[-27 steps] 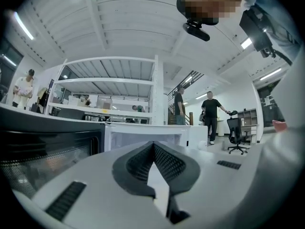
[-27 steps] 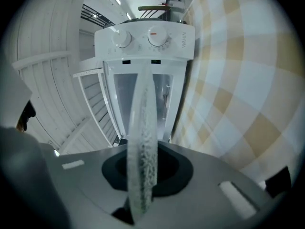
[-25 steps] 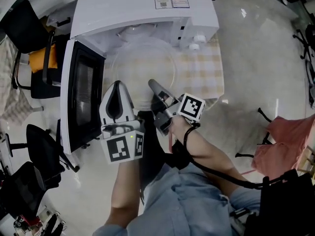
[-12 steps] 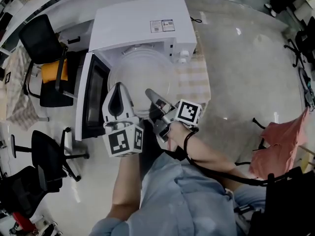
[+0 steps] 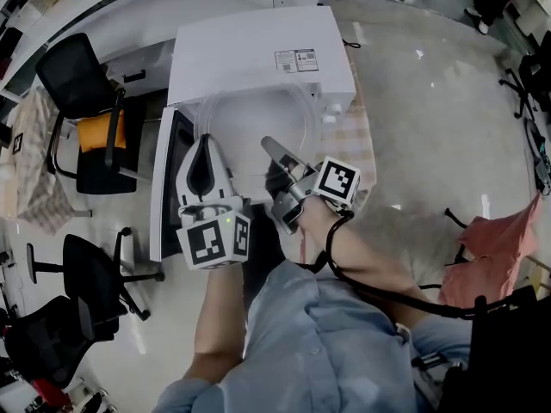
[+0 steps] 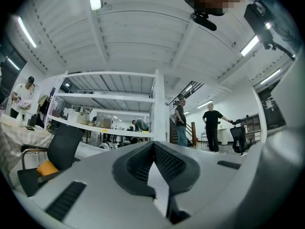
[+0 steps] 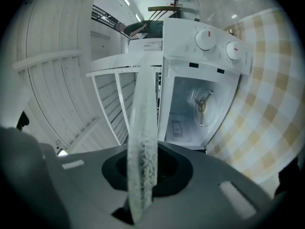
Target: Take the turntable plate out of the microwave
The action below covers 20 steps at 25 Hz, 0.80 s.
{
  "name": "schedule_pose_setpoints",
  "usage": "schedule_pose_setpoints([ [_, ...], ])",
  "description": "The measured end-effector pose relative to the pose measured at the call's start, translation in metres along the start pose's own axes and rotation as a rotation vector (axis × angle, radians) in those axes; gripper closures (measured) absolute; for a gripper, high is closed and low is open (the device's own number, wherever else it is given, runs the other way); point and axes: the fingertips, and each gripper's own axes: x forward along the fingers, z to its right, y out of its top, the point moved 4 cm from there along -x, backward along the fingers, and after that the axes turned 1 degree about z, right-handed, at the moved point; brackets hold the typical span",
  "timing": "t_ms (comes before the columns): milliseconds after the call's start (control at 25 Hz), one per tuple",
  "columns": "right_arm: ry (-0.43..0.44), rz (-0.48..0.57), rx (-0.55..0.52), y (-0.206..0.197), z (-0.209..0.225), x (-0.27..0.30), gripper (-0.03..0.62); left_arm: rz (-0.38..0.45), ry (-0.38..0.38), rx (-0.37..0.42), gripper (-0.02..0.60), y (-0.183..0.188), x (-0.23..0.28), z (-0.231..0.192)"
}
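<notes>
The clear glass turntable plate (image 5: 256,120) hangs in the air in front of the white microwave (image 5: 258,50), whose door (image 5: 169,179) stands wide at the left. My right gripper (image 5: 270,147) is shut on the plate's near rim. In the right gripper view the plate (image 7: 142,128) runs edge-on between the jaws, with the empty microwave cavity (image 7: 195,109) behind it. My left gripper (image 5: 205,146) is at the plate's left rim, jaws shut. Whether it touches the glass I cannot tell. The left gripper view shows its pads (image 6: 153,149) together, pointing out into the room.
A checked cloth (image 5: 355,136) covers the table beside the microwave. Black office chairs (image 5: 86,84) stand to the left, one with an orange cushion. A pink cloth (image 5: 491,256) lies on the floor at the right. People (image 6: 209,125) stand far off near shelving.
Both grippers have risen with the plate. It has come out of the microwave's mouth and now sits higher, clear of the table.
</notes>
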Motion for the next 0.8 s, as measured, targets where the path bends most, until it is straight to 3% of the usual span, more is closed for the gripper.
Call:
schedule_pose_setpoints([
  [320,-0.038,0.053,0.039,0.027,0.024,0.036,0.568,-0.044,-0.041,-0.007,0.575,-0.016,0.051,-0.015],
  [800,-0.037,0.112,0.038,0.053,0.016,0.078,0.566,-0.060,-0.090,-0.013,0.575,-0.012,0.091,-0.030],
])
